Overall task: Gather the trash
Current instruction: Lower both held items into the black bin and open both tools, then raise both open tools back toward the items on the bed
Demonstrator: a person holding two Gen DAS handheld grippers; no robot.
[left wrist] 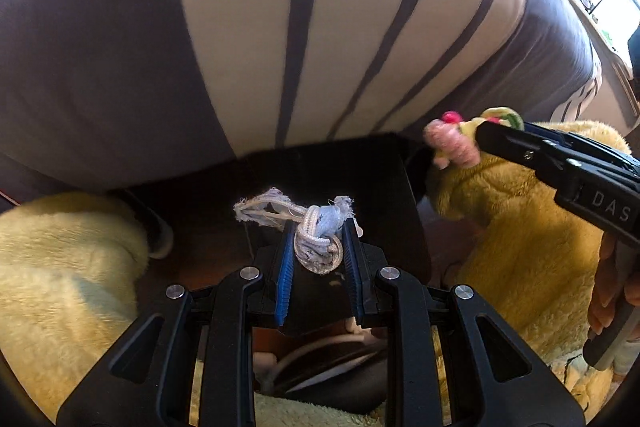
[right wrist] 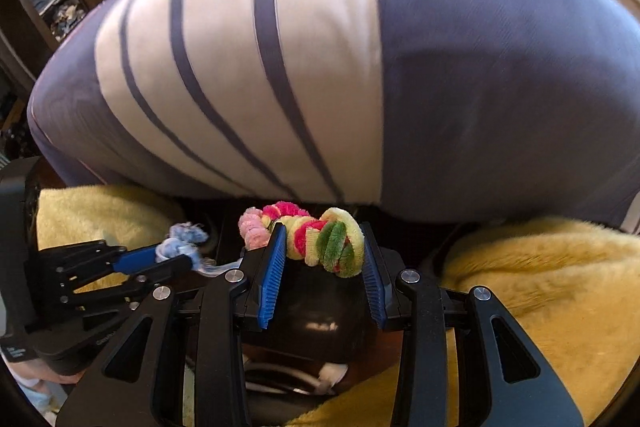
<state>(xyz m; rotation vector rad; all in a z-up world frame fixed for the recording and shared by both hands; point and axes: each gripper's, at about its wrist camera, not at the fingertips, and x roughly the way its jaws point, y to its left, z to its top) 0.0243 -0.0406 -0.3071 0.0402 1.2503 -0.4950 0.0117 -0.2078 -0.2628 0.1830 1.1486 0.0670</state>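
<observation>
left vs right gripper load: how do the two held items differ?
1. The left gripper holds a frayed pale blue-and-white cloth scrap; the right gripper holds a fuzzy multicolour bundle of loops in pink, yellow and green.
2. The scrap is thin, with loose threads; the bundle looks plush and bulkier.
3. The scrap fills a narrow gap between the jaws; the bundle spreads them wider.

Shared: both are soft and pinched at the blue pads, in front of the striped bedding.

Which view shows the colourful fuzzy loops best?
Right wrist: the fuzzy loops sit centred and whole between the right gripper's pads, which press on them. Left wrist shows only their pink and yellow end at the far right, partly behind that gripper.
</observation>
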